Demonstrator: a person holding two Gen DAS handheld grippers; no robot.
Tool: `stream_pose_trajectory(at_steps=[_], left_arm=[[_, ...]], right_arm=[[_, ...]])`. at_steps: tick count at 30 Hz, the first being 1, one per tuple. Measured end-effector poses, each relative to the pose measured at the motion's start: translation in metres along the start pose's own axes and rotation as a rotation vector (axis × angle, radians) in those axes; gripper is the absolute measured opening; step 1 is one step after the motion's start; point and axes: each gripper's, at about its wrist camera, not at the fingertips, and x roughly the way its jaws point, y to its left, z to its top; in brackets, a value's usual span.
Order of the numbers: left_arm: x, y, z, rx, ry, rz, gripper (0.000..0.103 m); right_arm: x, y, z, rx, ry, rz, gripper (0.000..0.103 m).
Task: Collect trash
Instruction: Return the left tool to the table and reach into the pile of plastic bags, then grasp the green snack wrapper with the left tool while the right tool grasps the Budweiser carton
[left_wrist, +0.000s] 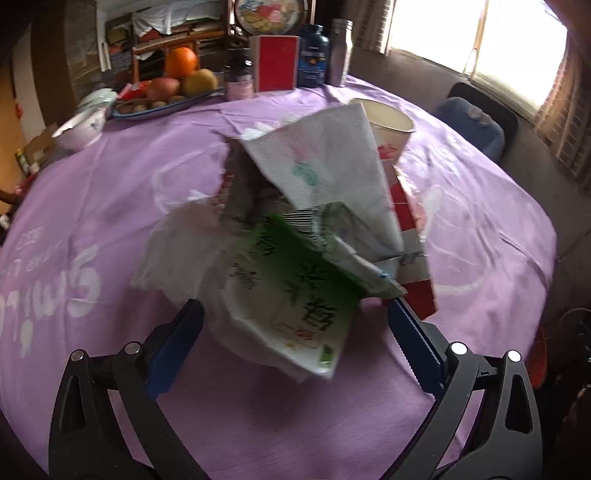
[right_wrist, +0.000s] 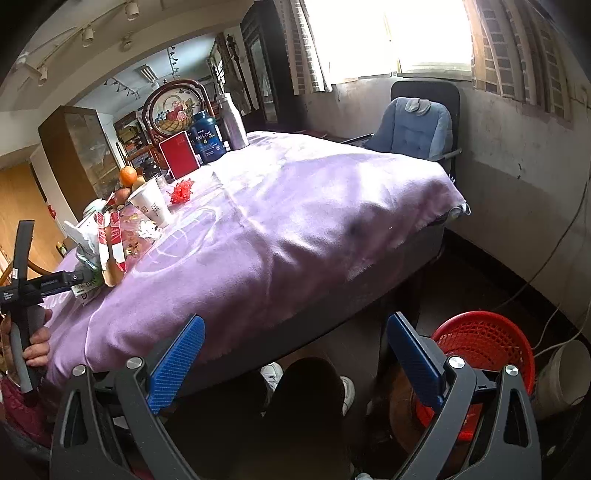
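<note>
A heap of trash lies on the purple tablecloth (left_wrist: 110, 192): a green and white wrapper (left_wrist: 295, 295), a white paper napkin (left_wrist: 332, 166), a clear plastic bag (left_wrist: 177, 251), a red and white carton (left_wrist: 410, 236) and a paper cup (left_wrist: 388, 125). My left gripper (left_wrist: 295, 325) is open, its blue fingers either side of the green wrapper's near end. My right gripper (right_wrist: 295, 350) is open and empty, off the table's near edge, above the floor. The heap (right_wrist: 107, 243) and the left gripper (right_wrist: 55, 282) show at the left of the right wrist view.
A red mesh basket (right_wrist: 484, 347) stands on the floor at the right, a white bucket (right_wrist: 561, 376) beside it. A fruit tray (left_wrist: 162, 99), red box (left_wrist: 277, 62), blue bottle (left_wrist: 313, 55) and metal bottle (left_wrist: 340, 51) line the table's far side. A red bow (right_wrist: 181, 192) lies near the cup (right_wrist: 151, 203).
</note>
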Motion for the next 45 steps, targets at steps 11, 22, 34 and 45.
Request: stream_pose_trajectory(at_steps=[11, 22, 34, 45], left_arm=[[-0.026, 0.0, 0.024, -0.085, -0.133, -0.329, 0.095], [-0.034, 0.031, 0.004, -0.129, -0.179, -0.055, 0.095], [-0.041, 0.029, -0.002, -0.086, -0.243, -0.037, 0.096], [-0.032, -0.05, -0.003, 0.147, -0.222, -0.064, 0.096]], right_arm=[[0.0, 0.02, 0.01, -0.02, -0.013, 0.071, 0.097], [0.059, 0.149, 0.033, -0.268, 0.075, 0.351, 0.072], [0.154, 0.172, 0.068, -0.138, 0.22, 0.228, 0.046], [0.133, 0.132, 0.076, -0.088, 0.12, 0.186, 0.034]])
